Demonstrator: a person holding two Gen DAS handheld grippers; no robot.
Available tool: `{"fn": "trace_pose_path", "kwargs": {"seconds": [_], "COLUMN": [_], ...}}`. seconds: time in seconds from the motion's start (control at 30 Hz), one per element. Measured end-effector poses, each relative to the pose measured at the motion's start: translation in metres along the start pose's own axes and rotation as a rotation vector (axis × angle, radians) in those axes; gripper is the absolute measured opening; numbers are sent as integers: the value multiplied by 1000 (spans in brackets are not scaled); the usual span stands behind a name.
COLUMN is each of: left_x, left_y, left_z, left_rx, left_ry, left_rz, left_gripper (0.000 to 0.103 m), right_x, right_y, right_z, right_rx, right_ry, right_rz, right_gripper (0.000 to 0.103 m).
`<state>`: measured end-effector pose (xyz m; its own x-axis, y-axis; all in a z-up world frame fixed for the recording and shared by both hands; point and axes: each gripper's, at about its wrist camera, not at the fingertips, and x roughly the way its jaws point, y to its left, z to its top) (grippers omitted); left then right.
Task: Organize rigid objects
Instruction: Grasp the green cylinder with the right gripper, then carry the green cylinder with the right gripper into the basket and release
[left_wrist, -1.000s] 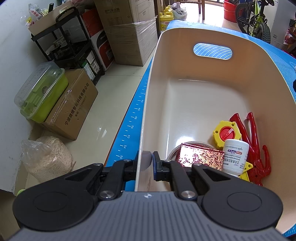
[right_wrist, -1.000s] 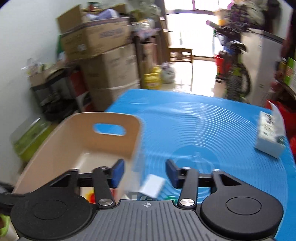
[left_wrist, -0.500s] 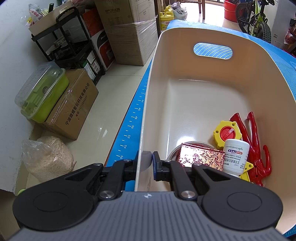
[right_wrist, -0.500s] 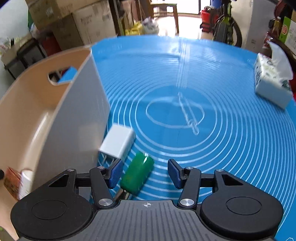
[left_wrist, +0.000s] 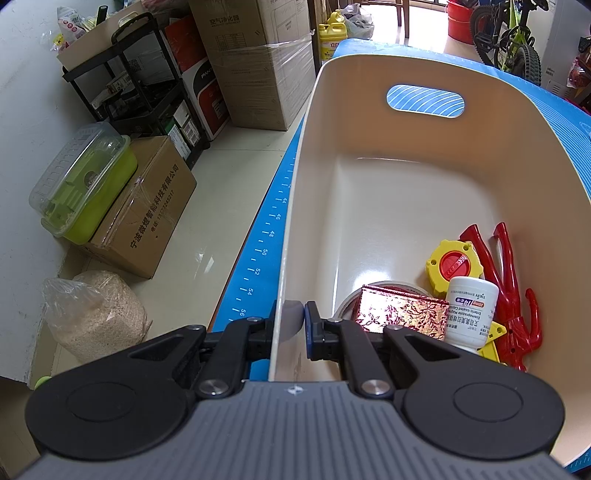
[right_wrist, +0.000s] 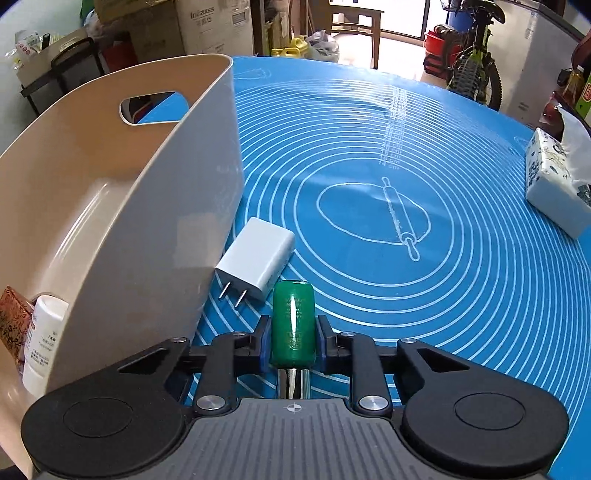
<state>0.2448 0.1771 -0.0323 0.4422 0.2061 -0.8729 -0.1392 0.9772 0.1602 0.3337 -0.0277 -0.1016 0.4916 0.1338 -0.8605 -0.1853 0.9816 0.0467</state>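
My left gripper (left_wrist: 290, 326) is shut on the near left wall of the cream bin (left_wrist: 406, 192). Inside the bin lie a white pill bottle (left_wrist: 469, 314), a red patterned box (left_wrist: 402, 310), a yellow and red disc (left_wrist: 452, 262) and a red plastic tool (left_wrist: 506, 288). My right gripper (right_wrist: 291, 343) is shut on a green cylinder with a metal end (right_wrist: 293, 317), which lies on the blue mat (right_wrist: 406, 280) just right of the bin (right_wrist: 129, 221). A white charger plug (right_wrist: 255, 258) lies beside the cylinder, against the bin wall.
A tissue pack (right_wrist: 557, 184) sits at the mat's right edge. Beyond the table's left edge are cardboard boxes (left_wrist: 144, 210), a green lidded container (left_wrist: 81, 184), a bag of grain (left_wrist: 92, 314) and a black rack (left_wrist: 136, 99). A bicycle (right_wrist: 472, 62) stands behind the table.
My right gripper has come down to the mat and closed its fingers on the green cylinder. My left gripper has kept its hold on the bin wall.
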Motion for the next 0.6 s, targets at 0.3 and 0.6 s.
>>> {"fn": "trace_pose_path", "kwargs": {"seconds": [0.3,0.6], "left_x": [1,1], "left_y": [0,-2], "left_z": [0,-1], "left_rx": [0,1], "left_ry": [0,1], "left_rz": [0,8], "left_gripper": [13,13], "right_x": [-46,-102], "right_y": [-17,5], "right_z": [19,34], "right_rx": [71,23], "right_ry": [-145,-342], "right_rz": [22,173], "right_gripper": [33,33]}}
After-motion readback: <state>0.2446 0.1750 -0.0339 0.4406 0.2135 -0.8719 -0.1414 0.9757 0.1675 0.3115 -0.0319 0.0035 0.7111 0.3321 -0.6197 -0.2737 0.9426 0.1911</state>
